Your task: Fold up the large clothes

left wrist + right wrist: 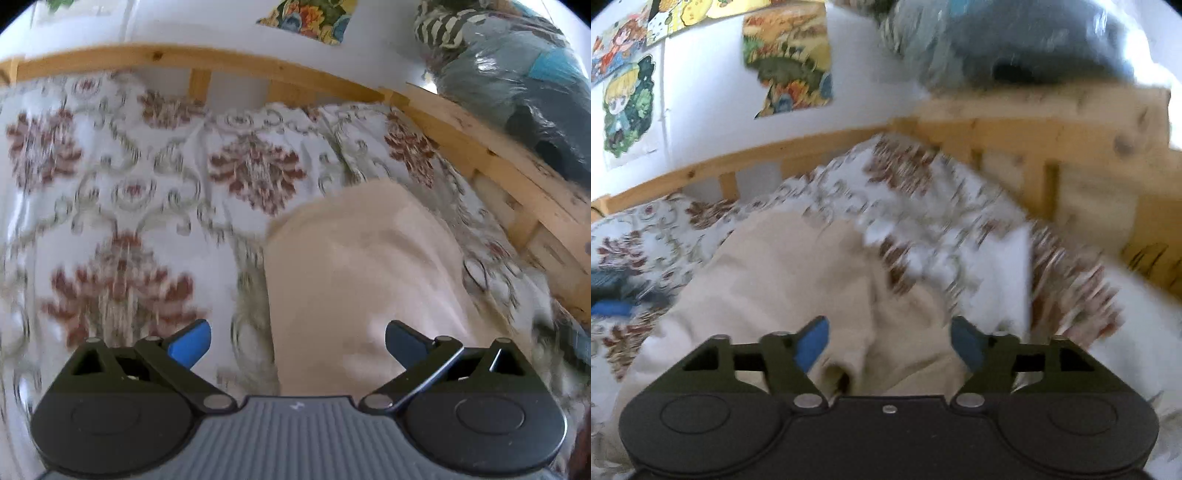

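Observation:
A cream-coloured garment [354, 266] lies folded on the floral bedspread [122, 192]. My left gripper [297, 345] is open above its near left edge, blue fingertips [190, 345] spread wide and holding nothing. In the right wrist view the same cream garment [783, 269] lies rumpled, with a fold opening just under the gripper. My right gripper [890, 343] is open and empty over it. Both views are motion-blurred.
A wooden bed rail [491, 162] runs along the back and right side of the bed. Plastic-wrapped bundles [517, 81] are stacked beyond the rail. Posters [788, 55] hang on the white wall. The floral cover is bunched up to the right [960, 221].

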Motion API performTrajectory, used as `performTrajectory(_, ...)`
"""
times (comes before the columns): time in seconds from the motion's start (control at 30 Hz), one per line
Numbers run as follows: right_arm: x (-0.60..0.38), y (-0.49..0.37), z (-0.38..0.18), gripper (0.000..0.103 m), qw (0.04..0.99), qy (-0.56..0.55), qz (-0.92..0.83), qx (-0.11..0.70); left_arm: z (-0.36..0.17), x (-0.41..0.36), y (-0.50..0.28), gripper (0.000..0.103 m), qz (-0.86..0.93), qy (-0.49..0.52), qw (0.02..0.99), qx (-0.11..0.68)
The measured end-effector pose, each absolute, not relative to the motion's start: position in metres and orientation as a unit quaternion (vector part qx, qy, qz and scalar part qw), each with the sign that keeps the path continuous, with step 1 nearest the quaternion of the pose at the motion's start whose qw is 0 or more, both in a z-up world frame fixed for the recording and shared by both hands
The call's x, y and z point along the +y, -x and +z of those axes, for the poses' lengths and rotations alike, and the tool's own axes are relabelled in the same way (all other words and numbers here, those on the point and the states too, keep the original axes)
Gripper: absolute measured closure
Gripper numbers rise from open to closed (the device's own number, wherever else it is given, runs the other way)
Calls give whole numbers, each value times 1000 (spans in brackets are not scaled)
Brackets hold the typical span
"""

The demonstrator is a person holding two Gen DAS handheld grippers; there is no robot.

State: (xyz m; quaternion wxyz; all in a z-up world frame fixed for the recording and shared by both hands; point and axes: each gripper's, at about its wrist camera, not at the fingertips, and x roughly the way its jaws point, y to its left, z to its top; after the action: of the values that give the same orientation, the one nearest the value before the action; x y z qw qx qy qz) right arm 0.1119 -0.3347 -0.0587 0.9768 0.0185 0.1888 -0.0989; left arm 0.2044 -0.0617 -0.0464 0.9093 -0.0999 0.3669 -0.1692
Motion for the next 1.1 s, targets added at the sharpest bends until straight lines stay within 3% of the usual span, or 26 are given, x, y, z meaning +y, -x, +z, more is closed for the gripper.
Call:
performTrajectory(0.1, -329, -137, -39, 12, 980, -11, -74, 186, -57, -51, -194, 1, -179, 110, 896, 391)
performTrajectory(0.3, -288, -219, -37, 13, 975, 16, 10, 222, -66, -33, -186, 1, -200, 132, 874, 422)
performTrajectory(0.57, -263, -284, -96, 12, 954, 92, -54, 280, -71, -24, -170, 0, -211, 112, 873, 425)
performTrajectory(0.7, -294, -295, -112, 3, 947, -1, -64, 316, -73, -20, -167, 0, -208, 122, 871, 429)
performTrajectory(0.73, -298, -293, -108, 6, 947, -20, -59, 315, -73, -20, -167, 0, -202, 122, 872, 429)
performTrajectory(0.8, -300, -276, -91, 21, 948, -14, -65, 310, -71, -22, -165, 1, -197, 120, 876, 424)
performTrajectory(0.83, -299, -263, -81, 20, 952, -15, -70, 299, -68, -22, -163, 1, -200, 122, 878, 417)
performTrajectory(0.93, -304, -202, -53, 1, 965, -48, -73, 246, -59, -26, -160, 1, -218, 145, 884, 387)
performTrajectory(1.1, -324, -128, -46, 1, 961, -70, -128, 235, -51, -56, -168, 1, -228, 122, 884, 389)
